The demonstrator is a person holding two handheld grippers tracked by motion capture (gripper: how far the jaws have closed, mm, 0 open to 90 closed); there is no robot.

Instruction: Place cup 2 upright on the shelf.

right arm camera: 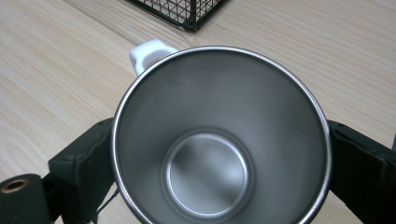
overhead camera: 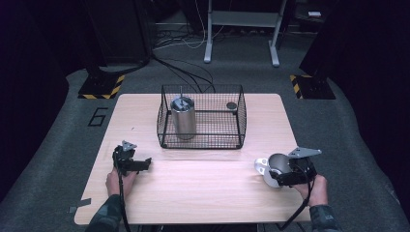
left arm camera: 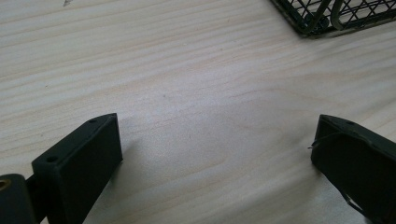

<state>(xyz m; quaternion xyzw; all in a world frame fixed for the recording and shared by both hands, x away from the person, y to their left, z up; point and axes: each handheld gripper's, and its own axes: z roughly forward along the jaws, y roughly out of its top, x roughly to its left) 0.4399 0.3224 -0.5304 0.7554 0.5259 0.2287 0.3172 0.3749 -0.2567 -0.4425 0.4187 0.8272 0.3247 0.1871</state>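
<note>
A light wooden table (overhead camera: 203, 193) is seen from above, with a black wire basket (overhead camera: 201, 116) placed toward its far side. Inside the basket, at its left, an upright steel canister (overhead camera: 183, 117) is standing, and a small dark round object (overhead camera: 231, 105) lies at the back right. At the table's near right, a steel cup (overhead camera: 276, 166) with a white handle (overhead camera: 261, 165) is gripped between the jaws of the right gripper (overhead camera: 285, 171), low over the wood. The left gripper (overhead camera: 138, 164) is held at the near left, jaws spread wide and empty.

The cup appears to be in the carrying step; next it would need to be lifted above the basket rim and lowered beside the canister.

In the right gripper view the cup's (right arm camera: 219, 140) bare interior is revealed. In the left gripper view, bare wood (left arm camera: 196, 93) and a basket corner (left arm camera: 322, 18) are shown.
</note>
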